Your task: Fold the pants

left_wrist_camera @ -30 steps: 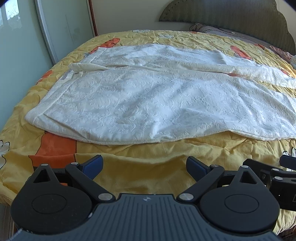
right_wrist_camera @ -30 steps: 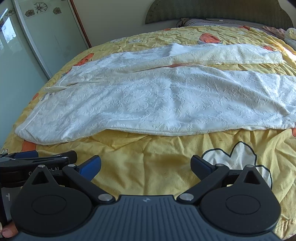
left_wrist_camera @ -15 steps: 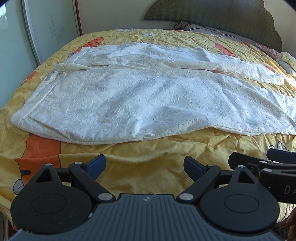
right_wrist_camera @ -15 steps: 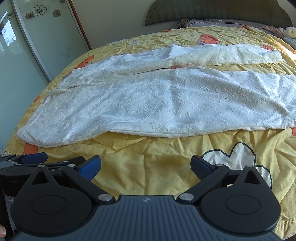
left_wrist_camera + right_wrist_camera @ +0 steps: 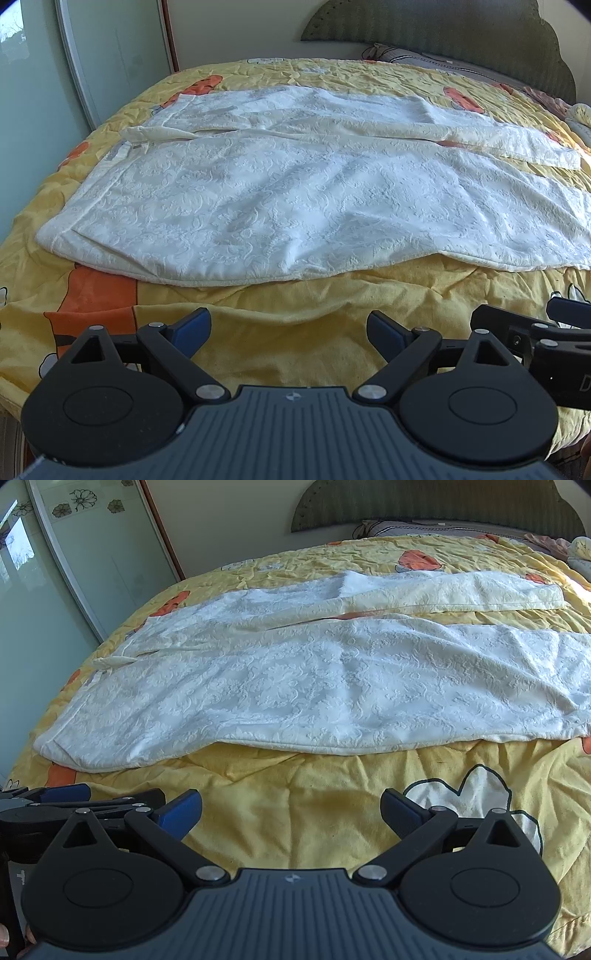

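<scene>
Pants: a pair of white trousers of embossed floral cloth [image 5: 295,192], spread flat and unfolded across the middle of the bed; the waist lies toward the bed's left side, both legs run to the right.
Near leg: wide and smooth, its lower hem just beside a bare strip of quilt at the bed's near edge.
Far leg: narrower and creamier [image 5: 443,594], lying beyond the near leg toward the headboard; a thin gap of quilt shows between the two legs.
Waist tie: a loose cream strip [image 5: 155,133] lies at the waist end, on the trousers.
Bed: covered by a yellow quilt with orange and white cartoon patches [image 5: 280,332], rumpled along its near edge.
Headboard: dark green padded panel with a scalloped top [image 5: 436,506], at the far end of the bed.
Door: pale green frosted glass sliding panel [image 5: 48,602], to the left of the bed.
Left gripper: black frame with blue-tipped fingers [image 5: 288,330], hovering over the bed's near edge, short of the trousers; fingers spread wide, nothing between them.
Right gripper: same build [image 5: 291,810], also over the bed's near edge, to the right of the left gripper; fingers spread wide, holding nothing.
</scene>
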Tool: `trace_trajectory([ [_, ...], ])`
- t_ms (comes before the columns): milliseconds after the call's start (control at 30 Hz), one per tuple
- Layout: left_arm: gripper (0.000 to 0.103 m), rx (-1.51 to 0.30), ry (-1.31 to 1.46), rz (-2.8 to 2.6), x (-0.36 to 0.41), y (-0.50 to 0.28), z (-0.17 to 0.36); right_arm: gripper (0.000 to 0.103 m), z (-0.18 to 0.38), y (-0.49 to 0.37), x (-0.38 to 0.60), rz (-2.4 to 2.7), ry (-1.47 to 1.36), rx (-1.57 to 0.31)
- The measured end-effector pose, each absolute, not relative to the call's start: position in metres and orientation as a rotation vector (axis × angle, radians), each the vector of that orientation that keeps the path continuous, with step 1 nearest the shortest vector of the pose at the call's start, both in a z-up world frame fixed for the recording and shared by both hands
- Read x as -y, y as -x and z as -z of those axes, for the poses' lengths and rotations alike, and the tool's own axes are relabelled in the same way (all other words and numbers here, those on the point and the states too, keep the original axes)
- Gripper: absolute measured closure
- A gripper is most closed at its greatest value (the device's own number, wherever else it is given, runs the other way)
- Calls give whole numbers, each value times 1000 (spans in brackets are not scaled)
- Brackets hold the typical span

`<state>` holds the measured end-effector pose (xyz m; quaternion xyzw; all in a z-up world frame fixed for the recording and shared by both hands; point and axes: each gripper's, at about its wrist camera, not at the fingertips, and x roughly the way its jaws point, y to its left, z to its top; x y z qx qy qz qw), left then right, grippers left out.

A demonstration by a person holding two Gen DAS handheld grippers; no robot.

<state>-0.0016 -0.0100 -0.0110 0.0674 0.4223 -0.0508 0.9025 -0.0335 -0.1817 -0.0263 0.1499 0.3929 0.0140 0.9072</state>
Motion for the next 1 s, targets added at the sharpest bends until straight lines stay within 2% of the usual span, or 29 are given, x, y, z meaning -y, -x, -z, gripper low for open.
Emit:
trace_trajectory([
  [1000, 9, -878, -145, 87, 11, 1, 11, 0, 29, 32, 180, -47, -313, -822],
])
